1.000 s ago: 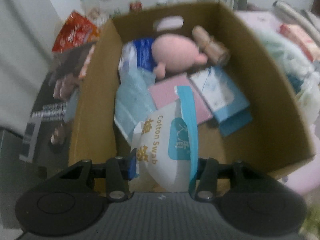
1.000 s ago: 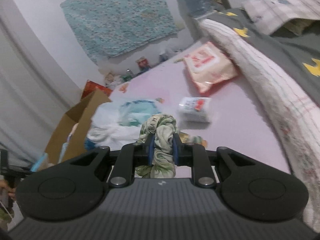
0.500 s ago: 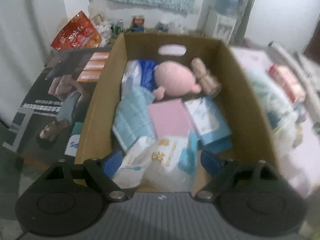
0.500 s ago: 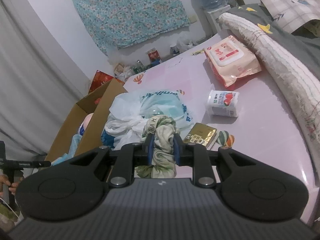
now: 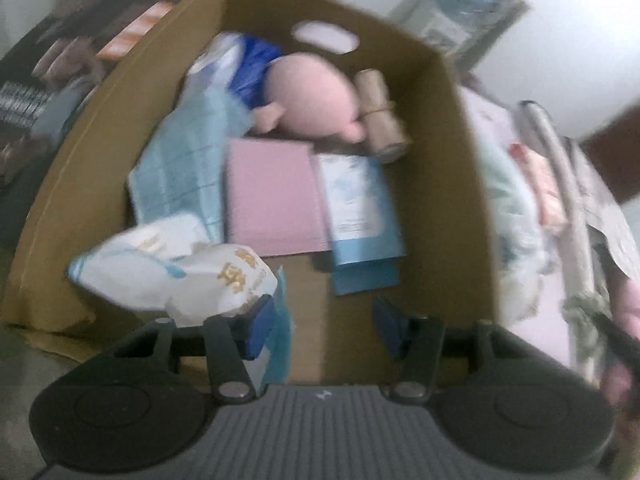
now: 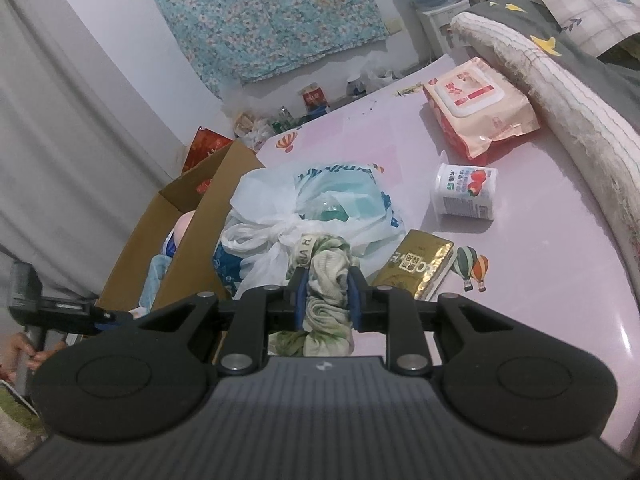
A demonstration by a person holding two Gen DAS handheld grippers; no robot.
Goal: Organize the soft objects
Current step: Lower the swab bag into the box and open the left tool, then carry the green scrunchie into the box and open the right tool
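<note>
Cotton swab bag (image 5: 176, 268) is lying in the near-left corner of the cardboard box (image 5: 452, 184), and the left claw (image 5: 324, 326) sits partway open right over it w/ nothing pinched, jaws have just been closing back in, left pad only brushing the bag's edge afaict. Right claw (image 6: 328, 300) is clamped tight on a scrunched green-and-white cloth (image 6: 326, 280), held just above the pink bed (image 6: 540, 280) next to the tied plastic bag (image 6: 312, 208). Rest of the box: pink plush (image 5: 316, 100), pink pack (image 5: 272, 196), blue packs.
</note>
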